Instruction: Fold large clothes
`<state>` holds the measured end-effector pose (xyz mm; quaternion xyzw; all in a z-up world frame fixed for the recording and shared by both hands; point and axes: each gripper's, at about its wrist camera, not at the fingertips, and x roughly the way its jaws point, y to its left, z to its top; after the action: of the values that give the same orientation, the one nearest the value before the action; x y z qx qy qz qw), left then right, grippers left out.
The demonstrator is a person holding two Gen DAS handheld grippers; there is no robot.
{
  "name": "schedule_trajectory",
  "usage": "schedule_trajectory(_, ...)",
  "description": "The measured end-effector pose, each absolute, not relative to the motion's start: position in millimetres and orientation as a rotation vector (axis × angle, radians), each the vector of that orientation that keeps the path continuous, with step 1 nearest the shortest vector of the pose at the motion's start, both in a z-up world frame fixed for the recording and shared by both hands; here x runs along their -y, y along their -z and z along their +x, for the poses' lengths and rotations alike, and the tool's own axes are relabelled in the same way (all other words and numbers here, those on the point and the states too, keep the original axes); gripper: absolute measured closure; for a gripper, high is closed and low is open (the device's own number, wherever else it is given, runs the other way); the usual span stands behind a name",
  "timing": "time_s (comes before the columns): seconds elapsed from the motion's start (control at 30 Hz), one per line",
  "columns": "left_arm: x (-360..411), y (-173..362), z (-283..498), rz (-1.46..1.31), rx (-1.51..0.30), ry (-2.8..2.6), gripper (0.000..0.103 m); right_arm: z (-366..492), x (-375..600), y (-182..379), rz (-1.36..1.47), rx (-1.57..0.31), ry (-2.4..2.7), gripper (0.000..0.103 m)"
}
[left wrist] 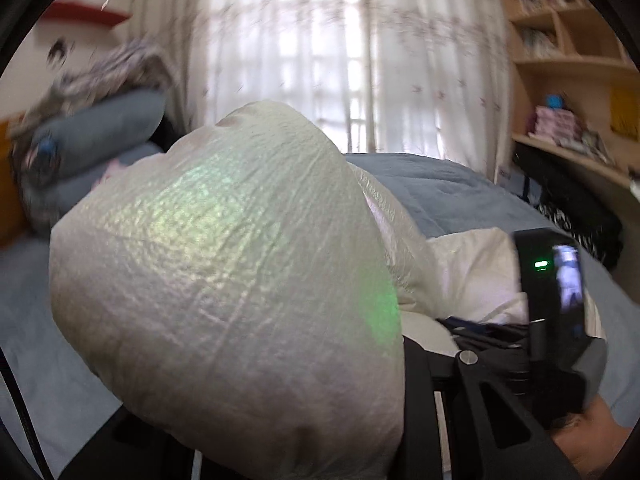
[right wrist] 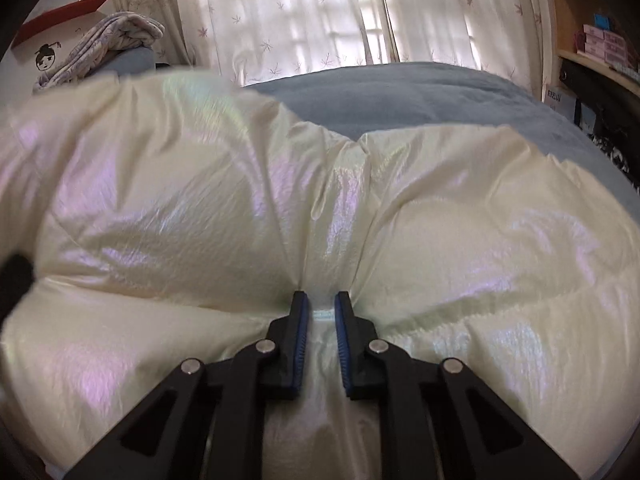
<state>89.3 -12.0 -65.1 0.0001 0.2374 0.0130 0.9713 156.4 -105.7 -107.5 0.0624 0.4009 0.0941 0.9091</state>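
Observation:
A cream, pearly puffer jacket (right wrist: 200, 200) lies across the blue bed. My right gripper (right wrist: 321, 312) is shut on a pinched fold of the puffer jacket at its near edge; fabric fills the narrow gap between the blue pads (right wrist: 302, 332). In the left wrist view a lifted bulge of the same jacket (left wrist: 224, 264) drapes over my left gripper and hides its fingers. The other gripper's black body with a green light (left wrist: 554, 300) shows at the right of that view, low over the jacket.
The blue bedspread (right wrist: 400, 92) stretches to a curtained window (right wrist: 320, 12). Blue pillows with a patterned blanket (left wrist: 100, 128) are stacked at the far left. Wooden shelves with books (left wrist: 568, 80) and dark bags (left wrist: 568, 200) stand at the right.

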Motion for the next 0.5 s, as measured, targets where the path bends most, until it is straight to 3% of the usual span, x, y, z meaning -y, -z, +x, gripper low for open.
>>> schedule_trajectory(0.3,112.7,50.5,81.7,0.365,-0.434,0.018,0.081,165.5,125.2,130.3,0.229,-0.895,-0.298,0.092)
schedule_trajectory(0.5,136.5,39.7,85.7,0.455,-0.435,-0.021,0.081,156.6,148.5,104.3,0.232,-0.937,-0.395,0.094)
